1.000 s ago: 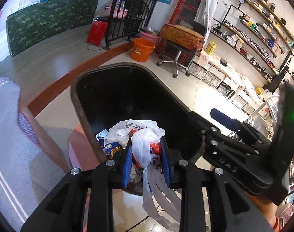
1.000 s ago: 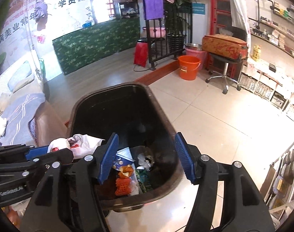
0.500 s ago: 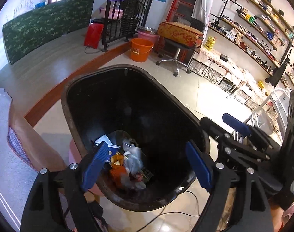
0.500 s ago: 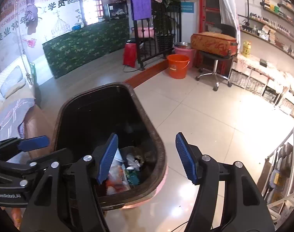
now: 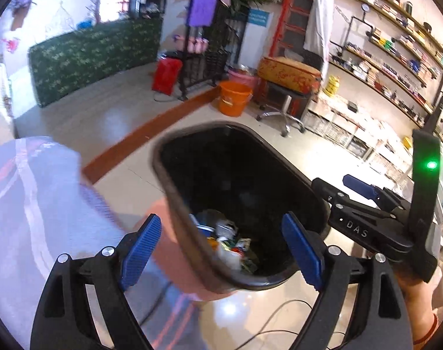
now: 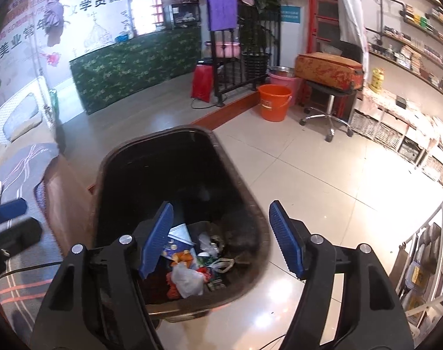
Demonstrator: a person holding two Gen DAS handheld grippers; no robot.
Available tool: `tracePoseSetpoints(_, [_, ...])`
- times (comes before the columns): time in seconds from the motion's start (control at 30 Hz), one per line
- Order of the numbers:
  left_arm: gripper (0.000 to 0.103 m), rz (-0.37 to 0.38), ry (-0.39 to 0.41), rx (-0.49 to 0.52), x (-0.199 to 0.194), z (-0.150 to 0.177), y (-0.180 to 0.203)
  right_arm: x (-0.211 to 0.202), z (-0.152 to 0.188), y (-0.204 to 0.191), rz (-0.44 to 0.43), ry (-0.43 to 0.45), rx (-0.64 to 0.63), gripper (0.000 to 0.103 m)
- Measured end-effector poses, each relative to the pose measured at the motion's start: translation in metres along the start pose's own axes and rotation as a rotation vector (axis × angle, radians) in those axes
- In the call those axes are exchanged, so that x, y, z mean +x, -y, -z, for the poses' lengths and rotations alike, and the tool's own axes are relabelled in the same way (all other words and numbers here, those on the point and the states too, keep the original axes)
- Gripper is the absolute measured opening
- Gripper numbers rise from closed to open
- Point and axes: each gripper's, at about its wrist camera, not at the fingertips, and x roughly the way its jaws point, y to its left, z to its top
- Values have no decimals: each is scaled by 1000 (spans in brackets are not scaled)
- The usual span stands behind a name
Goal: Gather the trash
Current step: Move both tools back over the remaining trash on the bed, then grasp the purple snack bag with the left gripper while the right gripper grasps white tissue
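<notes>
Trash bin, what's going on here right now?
A person holds two handheld grippers above the black trash bin. The left gripper and right gripper are both open and empty. Mixed trash, including a white plastic bag, lies at the bottom of the bin. Nothing is being carried at this moment.

Printed in white on the black body of the right gripper (image 5: 364,192), seen from the left wrist: "DAS". On the wall banner (image 6: 26,23) at upper left in the right wrist view, large Chinese characters, among them "学员" and "美业". Lettering on the blue wall sign (image 6: 290,14) and the orange bucket (image 6: 273,102) too small to read.
</notes>
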Motion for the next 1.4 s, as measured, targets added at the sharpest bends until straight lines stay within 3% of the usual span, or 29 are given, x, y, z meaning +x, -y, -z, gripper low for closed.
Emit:
tracePoseSetpoints(0.37, [90, -187, 68, -130, -66, 28, -80, -10, 4, -86, -222, -43, -96, 75])
tracePoseSetpoints(0.57, [90, -309, 100, -249, -110, 58, -132, -20, 11, -142, -362, -68, -195, 76])
tracePoseSetpoints(0.93, [90, -444, 140, -425, -179, 106, -206, -52, 22, -247, -601, -130, -419, 78])
tracePoseSetpoints(1.2, [90, -513, 124, -503, -203, 130, -249, -65, 20, -304, -668, -128, -528, 78])
tracePoseSetpoints(1.4, [87, -522, 96, -544, -210, 139, -289, -65, 15, -335, -691, -123, -573, 78])
